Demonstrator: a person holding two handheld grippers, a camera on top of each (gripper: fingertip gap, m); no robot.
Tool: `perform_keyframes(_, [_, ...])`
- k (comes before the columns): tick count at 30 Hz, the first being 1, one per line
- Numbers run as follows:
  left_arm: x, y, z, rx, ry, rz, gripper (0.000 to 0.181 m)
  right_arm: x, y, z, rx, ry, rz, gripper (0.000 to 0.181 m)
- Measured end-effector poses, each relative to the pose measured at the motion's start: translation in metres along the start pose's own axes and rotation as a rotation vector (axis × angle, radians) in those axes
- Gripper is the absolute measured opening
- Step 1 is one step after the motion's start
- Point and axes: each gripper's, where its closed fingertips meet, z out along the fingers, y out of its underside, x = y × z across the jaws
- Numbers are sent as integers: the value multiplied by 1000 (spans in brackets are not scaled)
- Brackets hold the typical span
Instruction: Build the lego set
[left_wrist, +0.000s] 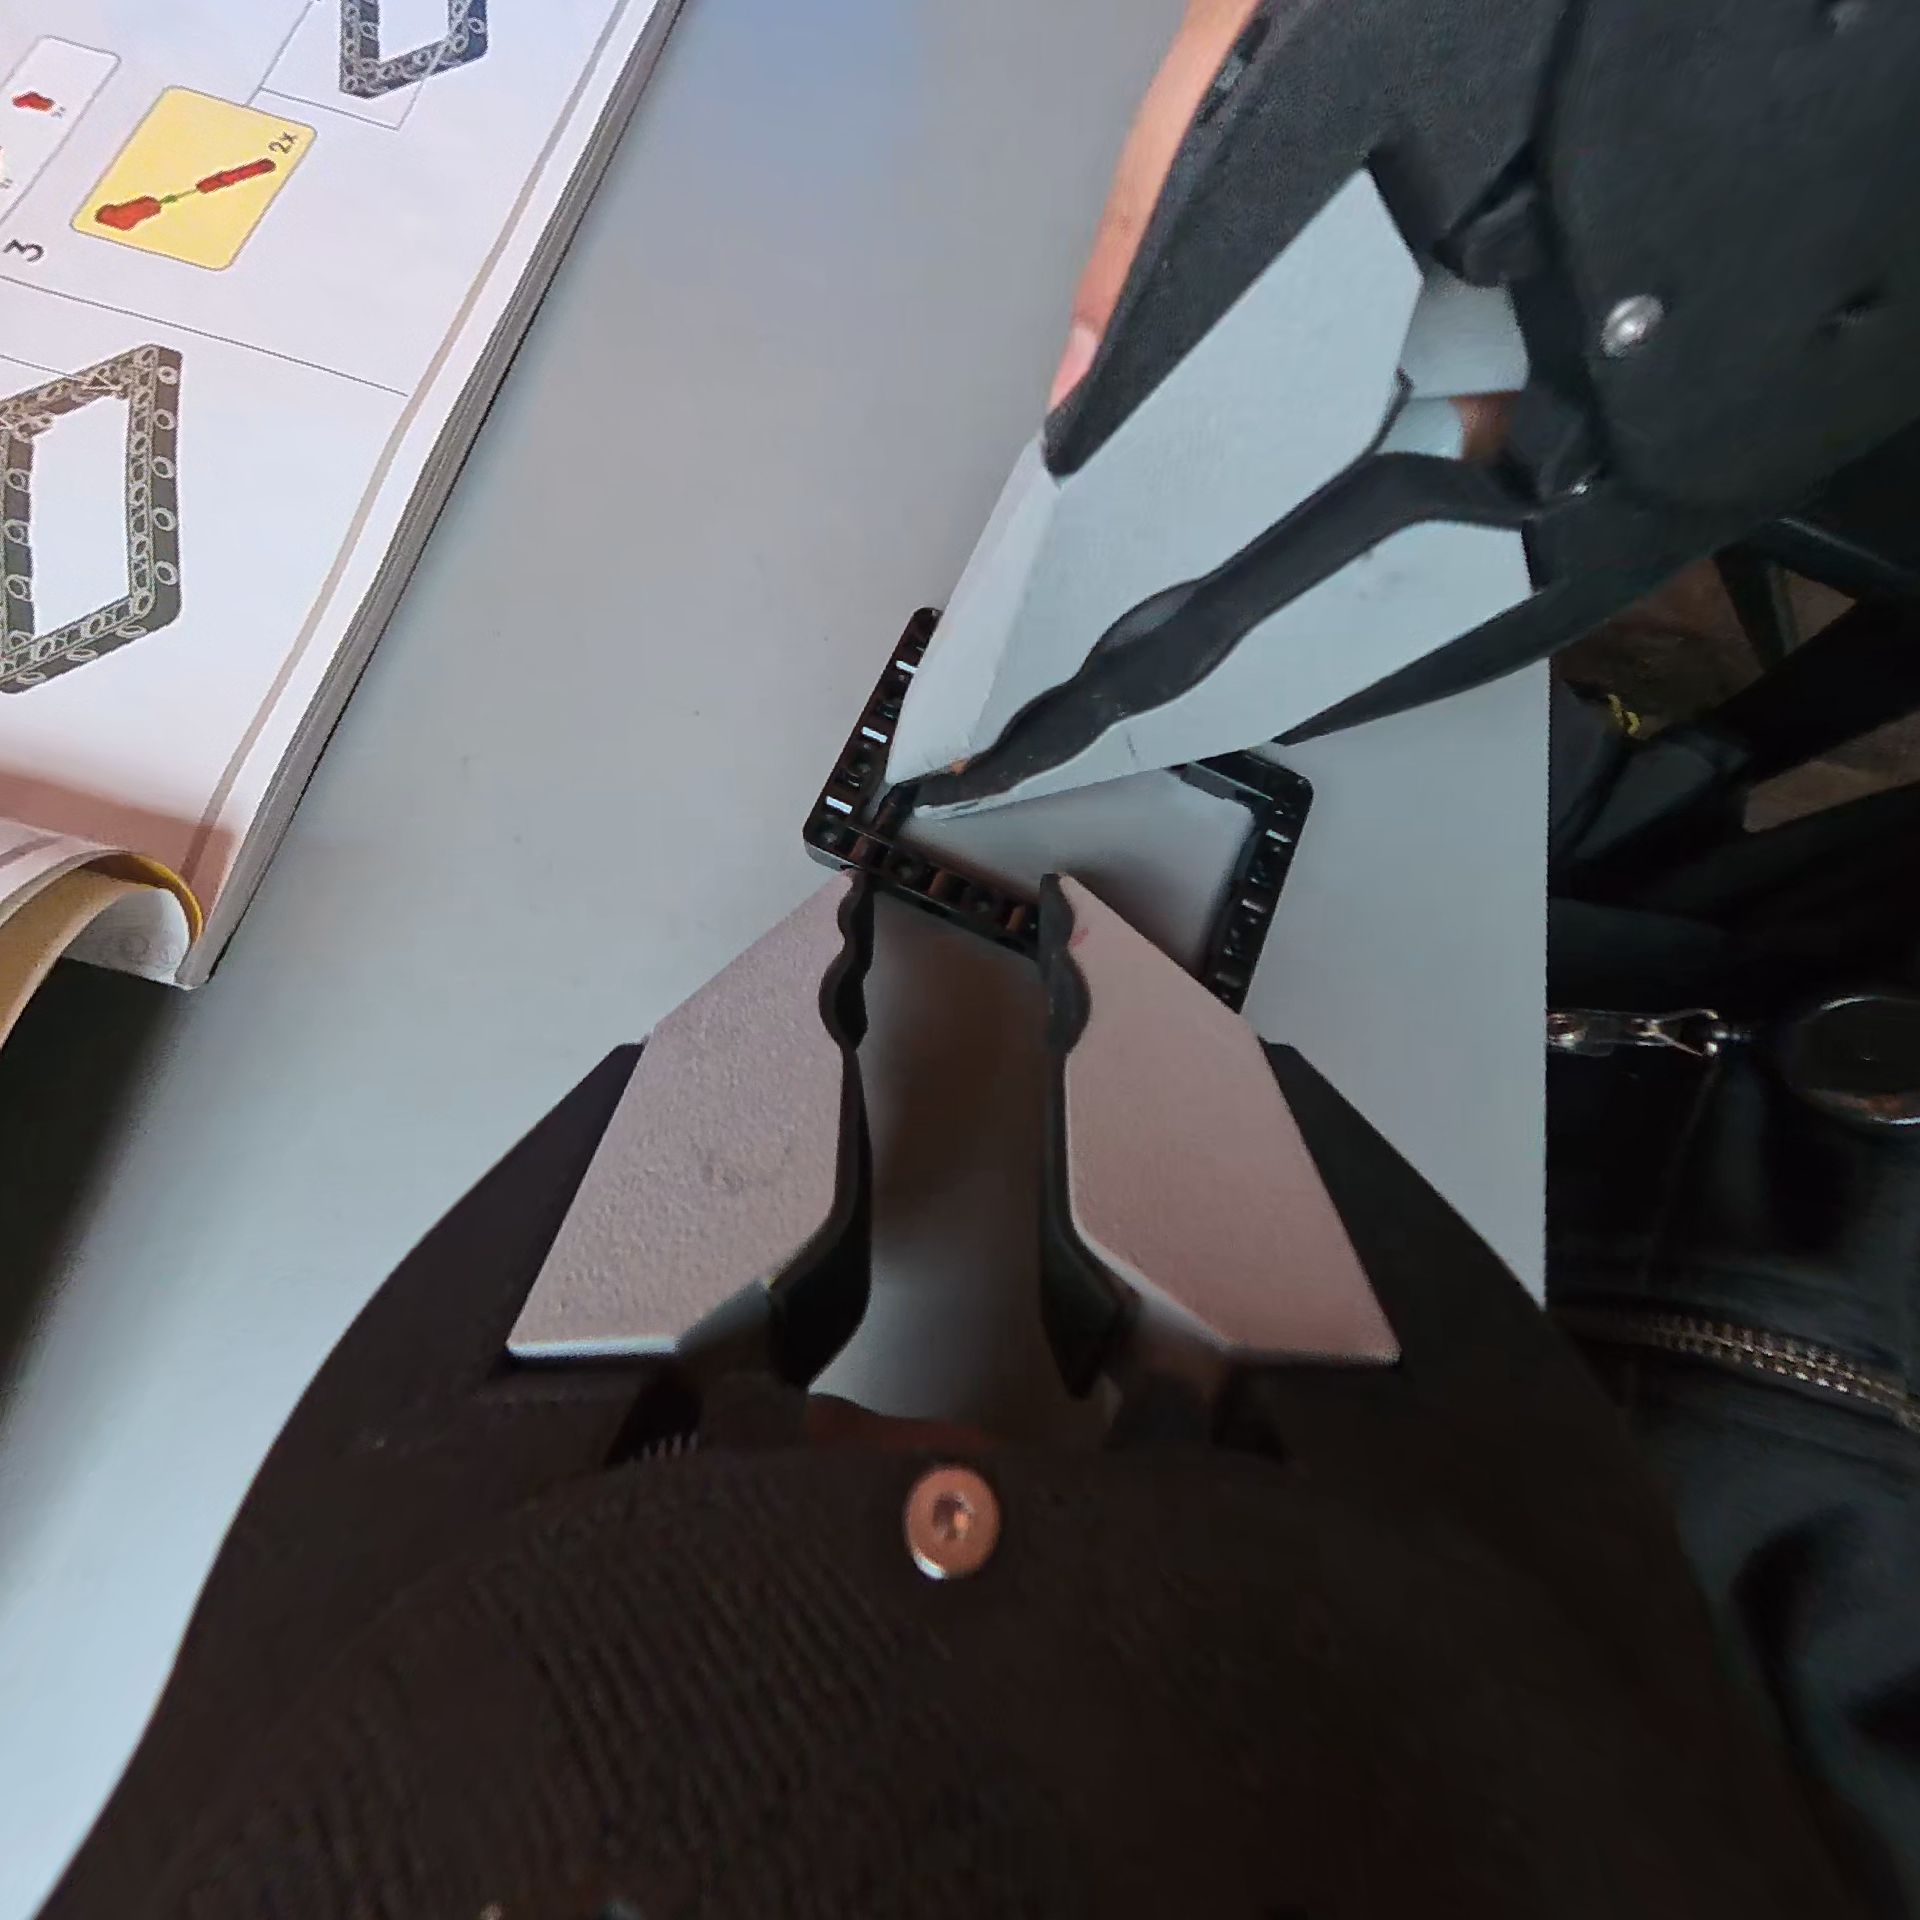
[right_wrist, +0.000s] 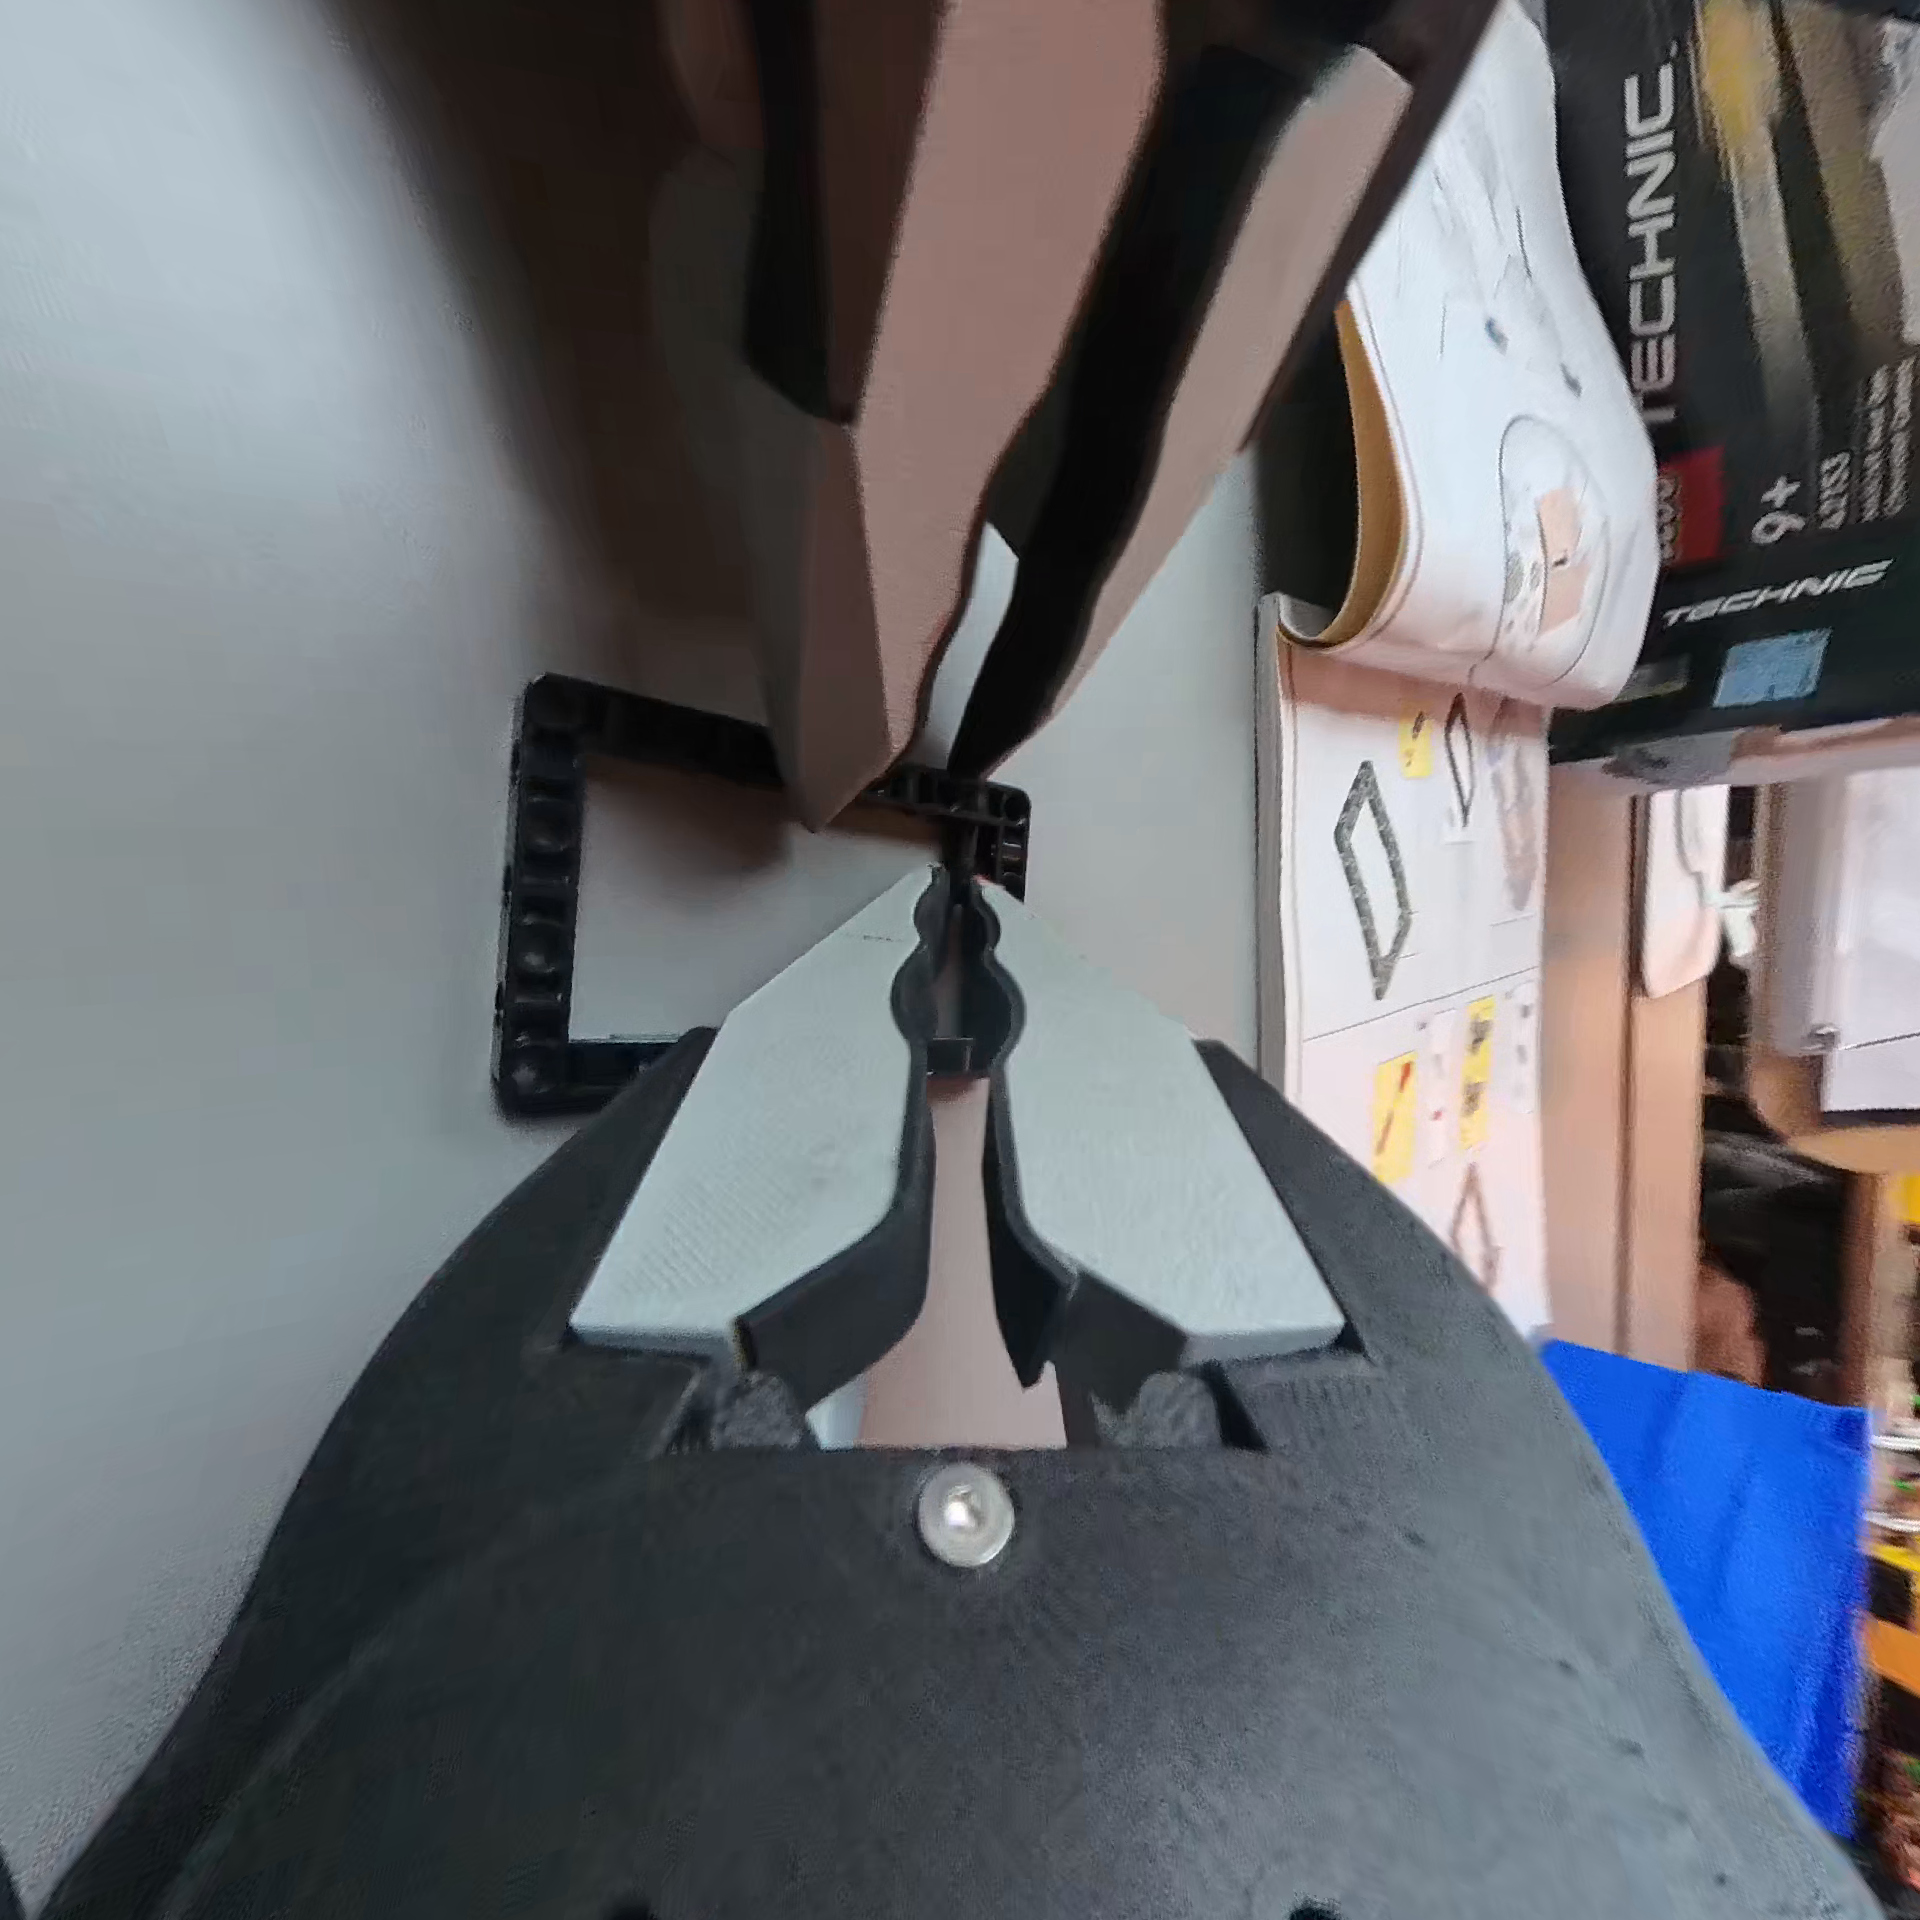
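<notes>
A black rectangular lego frame (left_wrist: 1262, 894) lies flat on the grey table; it also shows in the right wrist view (right_wrist: 540, 883). My left gripper (left_wrist: 954, 899) is open, its two tips set over one side of the frame near a corner. It enters the right wrist view (right_wrist: 894, 800) from the top. My right gripper (right_wrist: 958, 883) is shut, its tips pressed at that same corner from the opposite side. It comes in from the upper right in the left wrist view (left_wrist: 909, 795). I cannot tell whether a small piece sits between its tips.
An open instruction booklet (left_wrist: 312, 416) lies on the table beside the frame, also in the right wrist view (right_wrist: 1382, 935). A dark lego box (right_wrist: 1766, 312) stands behind it. A blue bag (right_wrist: 1714, 1558) is at the right. The table edge (left_wrist: 1546, 1039) is near, with a person's dark clothing beyond.
</notes>
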Motion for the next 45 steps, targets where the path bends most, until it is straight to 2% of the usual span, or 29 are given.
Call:
perform_keyframes(6, [-2,-1,0,16,-2,-15,30,3,1,1,-63,135,-302,0])
perform_keyframes(12, [-3,0,1,16,11,-2,24,1,-9,2,-37,140,-396,0])
perform_keyframes(15, [-4,-1,1,24,23,-42,22,1,-8,2,-48,75,-299,0])
perform_keyframes(19, [-5,-1,1,21,7,-46,18,2,-8,-1,62,12,-52,0])
perform_keyframes(23, [-7,-2,2,7,-27,-45,18,10,-6,-12,134,13,105,3])
perform_keyframes(29, [-6,7,-6,-78,-120,-46,46,16,13,-27,161,17,322,9])
perform_keyframes(31, [-4,9,-6,-101,-159,-30,50,16,17,-26,172,-21,431,19])
perform_keyframes(33, [-4,8,-5,-112,-179,-27,45,14,19,-21,173,-97,552,33])
perform_keyframes(35, [-4,6,-3,-112,-183,-27,31,12,16,-15,198,-194,636,37])
perform_keyframes(36, [-5,5,-2,-111,-185,-21,21,13,19,-11,193,-216,668,35])
perform_keyframes(38, [-8,5,-2,-116,-206,-10,14,10,24,-5,159,-273,722,29])
perform_keyframes(41, [-15,5,-4,-130,-255,19,10,5,20,-10,186,-319,740,21])
perform_keyframes(45, [-18,3,-3,-131,-294,40,8,-1,18,-12,176,-305,726,7])
